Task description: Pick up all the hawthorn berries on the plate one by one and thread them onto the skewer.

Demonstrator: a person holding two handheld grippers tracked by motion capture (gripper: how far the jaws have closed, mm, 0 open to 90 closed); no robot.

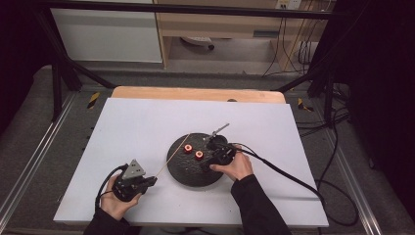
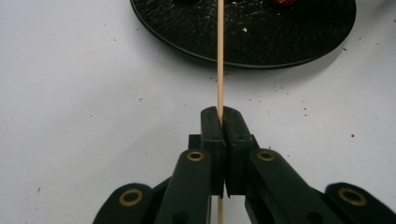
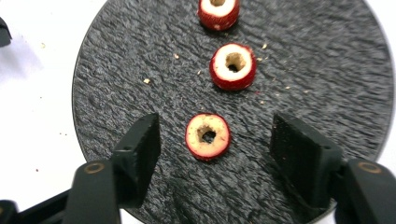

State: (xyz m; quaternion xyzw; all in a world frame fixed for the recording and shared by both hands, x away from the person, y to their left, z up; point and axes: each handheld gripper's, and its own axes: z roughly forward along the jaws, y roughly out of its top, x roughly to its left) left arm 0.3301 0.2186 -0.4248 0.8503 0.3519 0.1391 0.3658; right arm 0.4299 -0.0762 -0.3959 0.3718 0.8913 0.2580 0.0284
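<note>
While left tongs pinch skewer, right tongs (spread) straddle fruit ring, seemingly untouched.

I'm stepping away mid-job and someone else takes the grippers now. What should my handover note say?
Left gripper: shut on the thin wooden skewer, which points at the round black slate plate.
Right gripper: open, jaws either side of the nearest red cored fruit ring, not touching it.
Two more red fruit rings lie beyond on the plate.
Done: nothing threaded yet.
Left: probably grip each ring and slide it on.
</note>
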